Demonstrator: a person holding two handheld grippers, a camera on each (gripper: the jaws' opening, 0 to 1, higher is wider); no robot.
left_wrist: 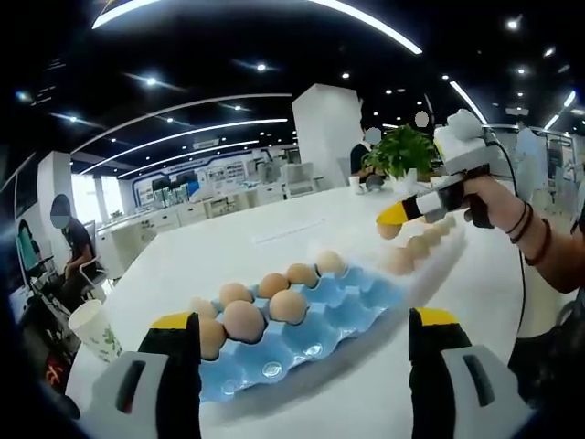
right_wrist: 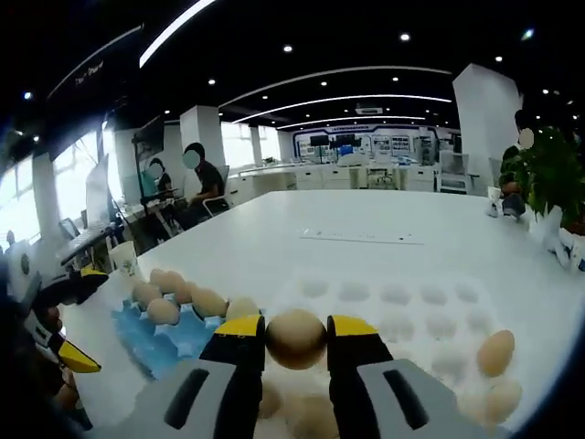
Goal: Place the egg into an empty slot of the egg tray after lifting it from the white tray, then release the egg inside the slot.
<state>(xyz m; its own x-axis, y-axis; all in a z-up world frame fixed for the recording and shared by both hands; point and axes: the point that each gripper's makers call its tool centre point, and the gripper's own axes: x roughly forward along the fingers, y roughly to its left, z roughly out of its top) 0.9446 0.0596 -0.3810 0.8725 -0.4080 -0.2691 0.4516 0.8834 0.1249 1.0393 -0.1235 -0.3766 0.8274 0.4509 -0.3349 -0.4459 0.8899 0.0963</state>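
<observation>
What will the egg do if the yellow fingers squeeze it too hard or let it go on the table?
The egg sits pinched between the right gripper's fingers, so it is probably light. Its thin shell would likely crack under a hard squeeze. Being round and smooth, it would probably roll on the flat white table unless set into a cup of the blue egg tray.

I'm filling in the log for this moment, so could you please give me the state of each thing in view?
Right claw: shut on egg, raised over white tray.
Left claw: open, holding nothing.
Blue egg tray: partly filled, near slots free.
White tray: mostly empty, few eggs left.
</observation>
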